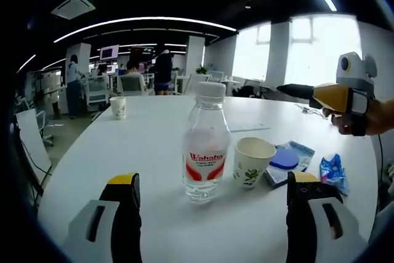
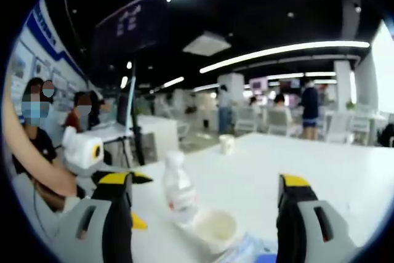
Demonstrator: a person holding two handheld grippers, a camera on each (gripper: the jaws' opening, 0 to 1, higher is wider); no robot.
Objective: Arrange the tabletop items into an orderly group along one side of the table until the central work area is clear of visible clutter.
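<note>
On the white counter (image 1: 154,152) the clutter sits near the middle: a capped water bottle (image 1: 206,143), a paper cup (image 1: 252,161) just beside it, then a blue-lidded packet (image 1: 288,159) and a small blue wrapper (image 1: 333,172); a second cup (image 1: 117,107) stands well apart. Left gripper (image 1: 212,204) is spread wide and empty before the bottle; right gripper (image 2: 206,204) likewise wide. Best to close low on the bottle's body, keeping it upright and clear of the cup.
</note>
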